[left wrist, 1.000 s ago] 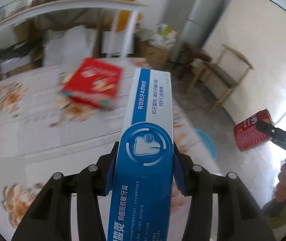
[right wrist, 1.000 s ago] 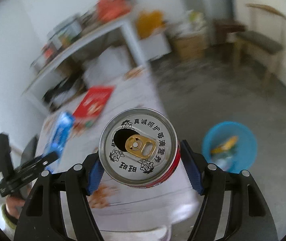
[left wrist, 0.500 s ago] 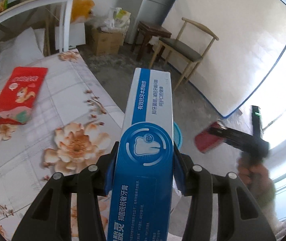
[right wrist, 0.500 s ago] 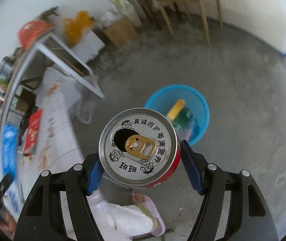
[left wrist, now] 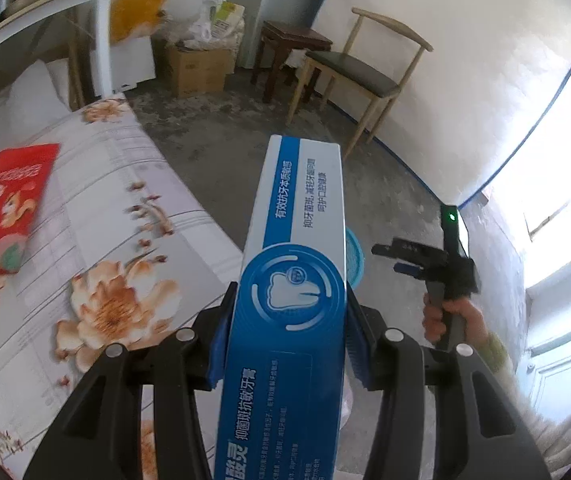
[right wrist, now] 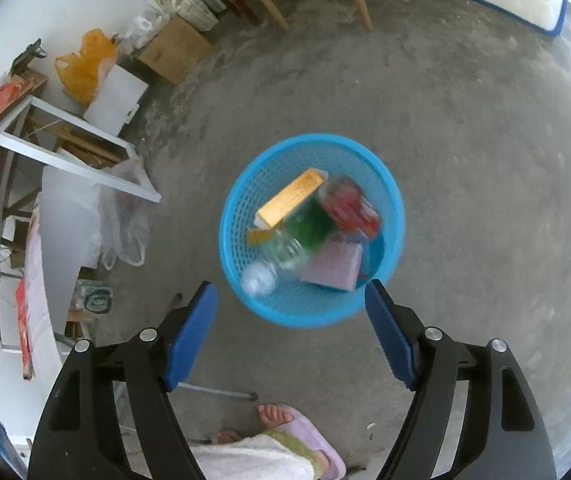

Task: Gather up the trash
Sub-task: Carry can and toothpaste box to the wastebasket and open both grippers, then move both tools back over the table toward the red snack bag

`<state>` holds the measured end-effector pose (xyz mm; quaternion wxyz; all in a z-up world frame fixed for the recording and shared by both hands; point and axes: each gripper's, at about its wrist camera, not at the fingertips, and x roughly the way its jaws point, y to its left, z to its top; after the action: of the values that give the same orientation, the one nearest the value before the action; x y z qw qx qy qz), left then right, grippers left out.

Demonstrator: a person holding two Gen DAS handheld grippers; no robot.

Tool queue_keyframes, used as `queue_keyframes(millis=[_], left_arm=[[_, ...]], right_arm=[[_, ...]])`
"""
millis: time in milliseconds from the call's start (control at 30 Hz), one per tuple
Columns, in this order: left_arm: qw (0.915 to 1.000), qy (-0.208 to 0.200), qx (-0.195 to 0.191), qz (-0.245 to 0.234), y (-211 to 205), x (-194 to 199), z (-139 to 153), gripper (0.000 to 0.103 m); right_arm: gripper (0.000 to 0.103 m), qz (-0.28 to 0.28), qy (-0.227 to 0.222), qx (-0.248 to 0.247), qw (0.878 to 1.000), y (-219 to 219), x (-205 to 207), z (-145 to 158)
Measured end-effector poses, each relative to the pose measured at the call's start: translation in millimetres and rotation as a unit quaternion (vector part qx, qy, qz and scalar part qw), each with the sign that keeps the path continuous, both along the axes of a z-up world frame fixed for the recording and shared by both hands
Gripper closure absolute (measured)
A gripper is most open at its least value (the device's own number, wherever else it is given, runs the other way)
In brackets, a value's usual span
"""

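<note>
My left gripper (left wrist: 288,344) is shut on a blue and white toothpaste box (left wrist: 293,300) and holds it up beside the table edge. My right gripper (right wrist: 290,332) is open and empty, pointing down over a blue mesh trash basket (right wrist: 389,196) on the floor. A red can (right wrist: 349,208), blurred, lies in the basket with a green bottle, a yellow box and a pink box. The right gripper also shows in the left wrist view (left wrist: 399,258), over the basket rim (left wrist: 355,254). A red snack packet (left wrist: 9,200) lies on the table.
A table with a floral cloth (left wrist: 97,240) is at the left. A wooden chair (left wrist: 361,76), a stool (left wrist: 289,52) and a cardboard box (left wrist: 197,70) stand by the far wall. The person's slippered foot (right wrist: 293,428) is below the right gripper.
My right gripper has opened and let go of the red can, which has dropped into the blue basket. The left gripper still holds the toothpaste box and has turned a little.
</note>
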<state>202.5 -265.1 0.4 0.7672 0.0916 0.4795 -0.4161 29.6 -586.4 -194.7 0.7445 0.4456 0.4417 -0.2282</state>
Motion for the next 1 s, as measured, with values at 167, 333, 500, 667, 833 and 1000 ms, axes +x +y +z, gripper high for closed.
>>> queue_keyframes(millis=[167, 333, 500, 667, 833, 1000], left_arm=[[0.9988, 0.027, 0.023, -0.034, -42, 5, -15, 0.056], [0.9921, 0.091, 0.056, -0.064, -98, 15, -44, 0.056], [0.9918, 0.062, 0.062, -0.092, -175, 25, -61, 0.029], [0.9939, 0.044, 0.092, -0.042, -188, 41, -80, 0.022], [0.9964, 0.074, 0.025, -0.031, -134, 33, -51, 0.022], [0.9983, 0.043, -0.017, -0.036, -74, 14, -6, 0.022]], right_arm=[[0.026, -0.015, -0.007, 0.004, 1.000, 10, -44, 4], [0.025, -0.039, 0.011, 0.023, 0.999, 15, -84, -5], [0.025, -0.060, 0.026, 0.044, 0.997, 12, -113, -8], [0.023, -0.070, 0.029, 0.040, 0.996, 13, -125, -2], [0.023, -0.068, 0.037, 0.056, 0.995, 19, -120, -15], [0.023, -0.038, 0.021, 0.057, 0.997, 34, -94, -8]])
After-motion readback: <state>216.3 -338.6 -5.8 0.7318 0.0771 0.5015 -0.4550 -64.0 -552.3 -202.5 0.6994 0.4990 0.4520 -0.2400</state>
